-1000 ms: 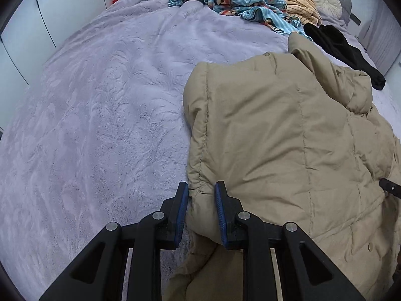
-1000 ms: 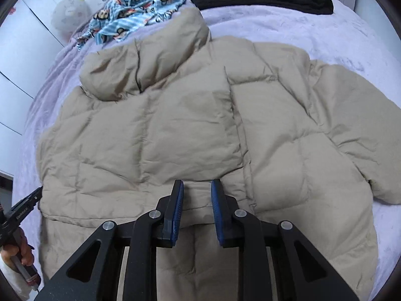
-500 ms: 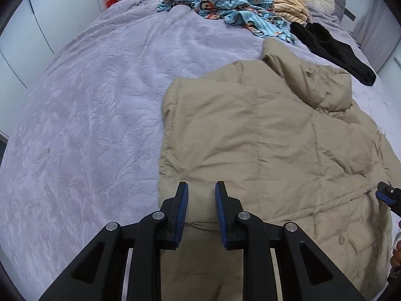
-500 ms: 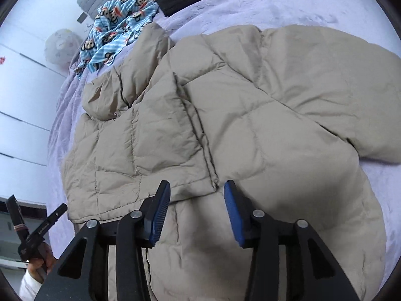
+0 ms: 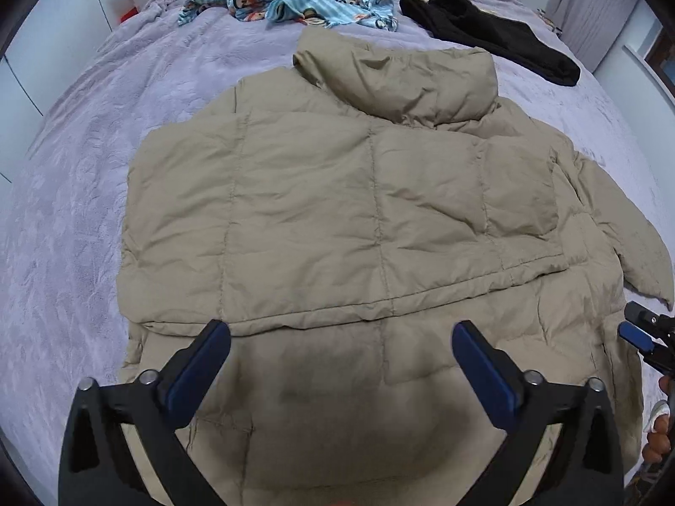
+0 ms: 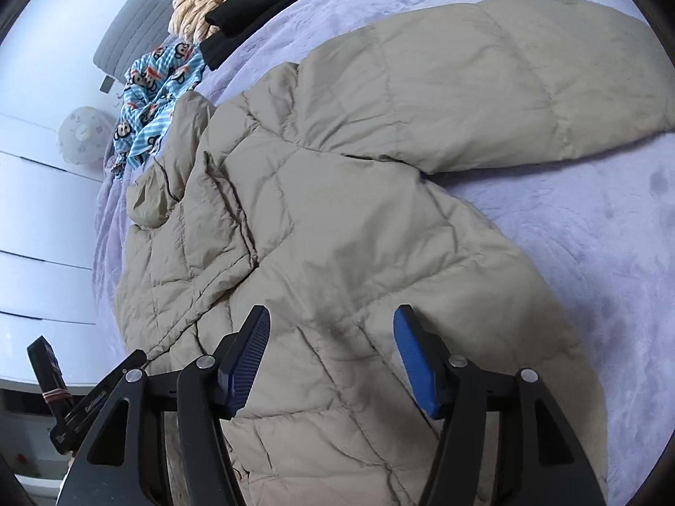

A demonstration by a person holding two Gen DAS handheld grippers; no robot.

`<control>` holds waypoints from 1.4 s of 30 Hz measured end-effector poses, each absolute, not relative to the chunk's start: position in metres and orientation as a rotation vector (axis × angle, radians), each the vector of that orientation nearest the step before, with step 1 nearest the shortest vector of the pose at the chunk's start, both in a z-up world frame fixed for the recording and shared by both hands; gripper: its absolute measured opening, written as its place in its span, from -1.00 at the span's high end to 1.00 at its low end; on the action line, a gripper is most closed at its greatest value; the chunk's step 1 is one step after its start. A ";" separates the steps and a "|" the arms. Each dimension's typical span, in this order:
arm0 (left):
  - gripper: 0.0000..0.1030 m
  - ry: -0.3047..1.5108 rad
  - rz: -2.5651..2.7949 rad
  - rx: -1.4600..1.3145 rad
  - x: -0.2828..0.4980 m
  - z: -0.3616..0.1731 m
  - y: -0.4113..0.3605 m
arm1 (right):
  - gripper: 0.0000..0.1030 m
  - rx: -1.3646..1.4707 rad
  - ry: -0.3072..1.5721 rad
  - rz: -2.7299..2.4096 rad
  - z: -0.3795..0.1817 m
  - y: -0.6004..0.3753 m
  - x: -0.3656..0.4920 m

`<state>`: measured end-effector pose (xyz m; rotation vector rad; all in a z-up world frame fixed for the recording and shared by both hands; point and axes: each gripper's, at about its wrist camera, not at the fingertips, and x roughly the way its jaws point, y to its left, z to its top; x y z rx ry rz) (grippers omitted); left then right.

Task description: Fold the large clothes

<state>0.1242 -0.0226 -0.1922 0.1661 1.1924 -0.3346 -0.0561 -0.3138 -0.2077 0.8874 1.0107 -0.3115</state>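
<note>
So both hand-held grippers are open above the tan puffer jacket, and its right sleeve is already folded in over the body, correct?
Not quite. Both the left hand-held gripper and the right hand-held gripper are open above the tan puffer jacket, but the right sleeve is not folded in: the right wrist view shows it stretched out sideways on the purple bedspread.

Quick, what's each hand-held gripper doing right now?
Left hand-held gripper: open, empty, above the tan puffer jacket.
Right hand-held gripper: open, empty.
</note>
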 end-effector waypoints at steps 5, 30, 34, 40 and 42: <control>-1.00 1.214 -0.373 0.214 0.114 -0.194 -0.053 | -0.52 0.933 0.974 -0.330 -0.208 -0.336 -0.083; -1.00 1.319 -0.454 0.272 0.104 -0.211 -0.142 | -0.73 1.444 0.461 -0.617 -0.235 -0.543 -0.188; -1.00 1.275 -0.445 0.280 0.107 -0.201 -0.146 | -0.69 1.631 0.304 -0.581 -0.254 -0.569 -0.187; -1.00 1.267 -0.414 0.271 0.115 -0.200 -0.139 | 0.88 1.774 0.224 -0.473 -0.263 -0.578 -0.167; -1.00 1.275 -0.407 0.247 0.118 -0.200 -0.131 | 0.89 1.712 0.225 -0.420 -0.247 -0.575 -0.154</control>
